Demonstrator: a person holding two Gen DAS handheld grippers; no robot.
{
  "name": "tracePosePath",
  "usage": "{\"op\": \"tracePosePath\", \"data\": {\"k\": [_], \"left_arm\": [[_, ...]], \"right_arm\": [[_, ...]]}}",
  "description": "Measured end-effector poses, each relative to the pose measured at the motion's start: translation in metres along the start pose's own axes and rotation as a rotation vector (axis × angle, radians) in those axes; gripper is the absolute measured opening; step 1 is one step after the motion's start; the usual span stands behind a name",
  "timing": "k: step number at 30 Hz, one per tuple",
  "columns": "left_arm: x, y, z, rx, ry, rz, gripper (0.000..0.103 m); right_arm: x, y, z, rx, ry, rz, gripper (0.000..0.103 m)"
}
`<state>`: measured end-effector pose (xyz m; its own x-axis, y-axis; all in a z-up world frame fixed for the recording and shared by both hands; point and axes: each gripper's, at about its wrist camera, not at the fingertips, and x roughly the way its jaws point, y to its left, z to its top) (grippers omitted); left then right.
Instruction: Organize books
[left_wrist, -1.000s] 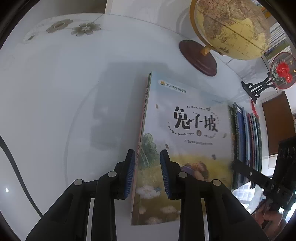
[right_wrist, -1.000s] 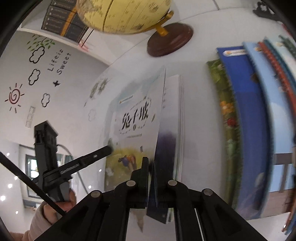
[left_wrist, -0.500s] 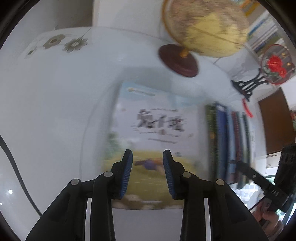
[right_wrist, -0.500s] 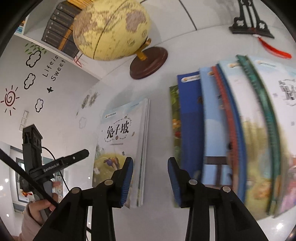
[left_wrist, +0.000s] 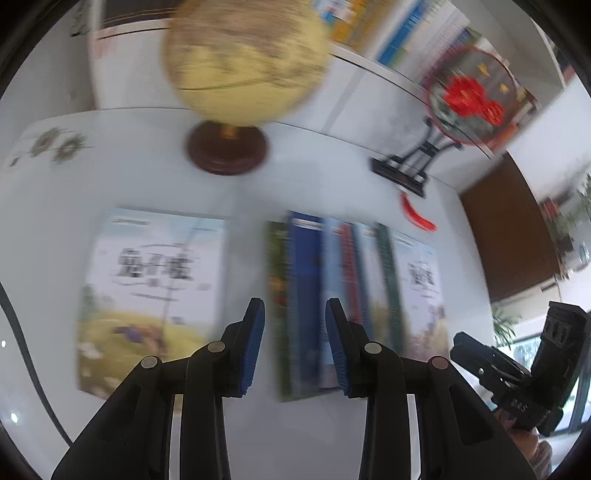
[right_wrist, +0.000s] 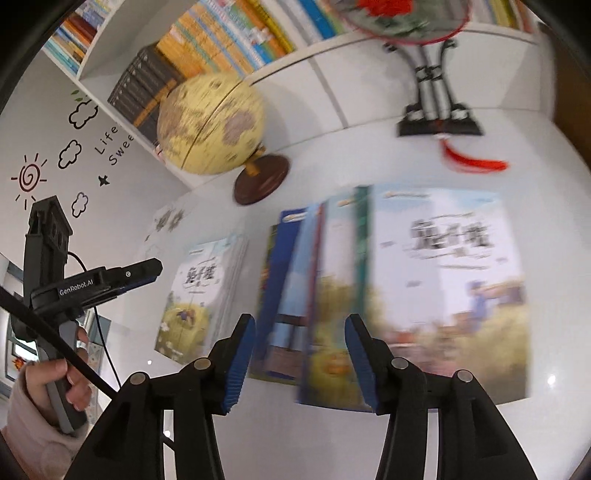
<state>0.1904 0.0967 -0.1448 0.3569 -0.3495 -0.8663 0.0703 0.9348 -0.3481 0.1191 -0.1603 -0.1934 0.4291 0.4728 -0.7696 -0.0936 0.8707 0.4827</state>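
Hovering above a white table (left_wrist: 332, 443), two black grippers with blue pads hold nothing. Left gripper (left_wrist: 295, 345) has its jaws parted and empty. Right gripper (right_wrist: 301, 362) has its jaws opening, empty too. Just in front of the yellow globe (left_wrist: 243, 59) a single book (left_wrist: 151, 291) lies flat; the fanned row of books (left_wrist: 332, 295) lies apart, right of it.
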Motion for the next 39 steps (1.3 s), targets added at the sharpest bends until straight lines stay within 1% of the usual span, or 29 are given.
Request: {"op": "tracePosePath", "data": {"k": [4, 6, 8, 10, 12, 16, 18, 23, 27, 30, 31, 33, 34, 35, 36, 38, 39], "left_arm": [[0.015, -0.042, -0.006, 0.065, 0.019, -0.029, 0.031], [0.024, -0.062, -0.012, 0.092, 0.025, -0.065, 0.031], [0.034, -0.082, -0.018, 0.118, 0.028, -0.118, 0.031], [0.043, -0.097, -0.024, 0.144, 0.037, -0.133, 0.031], [0.054, -0.109, -0.029, 0.157, 0.058, -0.168, 0.031], [0.075, -0.123, -0.038, 0.147, 0.089, -0.22, 0.031], [0.084, -0.128, -0.041, 0.143, 0.1, -0.208, 0.031], [0.102, -0.131, -0.046, 0.129, 0.128, -0.123, 0.031], [0.112, -0.13, -0.051, 0.121, 0.165, -0.123, 0.031], [0.112, -0.129, -0.052, 0.109, 0.157, -0.111, 0.031], [0.113, -0.127, -0.053, 0.098, 0.163, -0.108, 0.033], [0.116, -0.124, -0.053, 0.073, 0.175, -0.13, 0.035], [0.116, -0.123, -0.052, 0.065, 0.178, -0.138, 0.038], [0.117, -0.123, -0.051, 0.054, 0.183, -0.148, 0.044], [0.118, -0.123, -0.051, 0.047, 0.186, -0.156, 0.047], [0.119, -0.127, -0.05, 0.045, 0.187, -0.175, 0.062], [0.119, -0.13, -0.05, 0.05, 0.183, -0.177, 0.064]], "right_arm": [[-0.025, -0.044, -0.002, 0.051, -0.02, -0.034, 0.05], [-0.034, -0.065, -0.004, 0.084, -0.027, -0.038, 0.05], [-0.043, -0.09, -0.005, 0.122, -0.032, -0.043, 0.051], [-0.049, -0.108, -0.006, 0.149, -0.031, -0.032, 0.051], [-0.051, -0.125, -0.008, 0.167, -0.026, -0.028, 0.051], [-0.048, -0.148, -0.009, 0.167, -0.003, -0.023, 0.051], [-0.045, -0.155, -0.009, 0.164, 0.006, -0.026, 0.051], [-0.03, -0.174, -0.01, 0.166, 0.034, -0.024, 0.051], [-0.017, -0.182, -0.008, 0.169, 0.056, -0.015, 0.051], [-0.009, -0.187, -0.007, 0.19, 0.065, 0.005, 0.051], [-0.008, -0.188, -0.007, 0.198, 0.065, 0.007, 0.051], [-0.004, -0.19, -0.006, 0.212, 0.067, 0.016, 0.051], [-0.001, -0.191, -0.007, 0.221, 0.07, 0.024, 0.051], [0.001, -0.191, -0.007, 0.227, 0.073, 0.029, 0.051], [0.003, -0.191, -0.007, 0.23, 0.077, 0.03, 0.051], [0.007, -0.191, -0.009, 0.234, 0.086, 0.029, 0.051], [0.01, -0.192, -0.01, 0.243, 0.091, 0.035, 0.051]]}}
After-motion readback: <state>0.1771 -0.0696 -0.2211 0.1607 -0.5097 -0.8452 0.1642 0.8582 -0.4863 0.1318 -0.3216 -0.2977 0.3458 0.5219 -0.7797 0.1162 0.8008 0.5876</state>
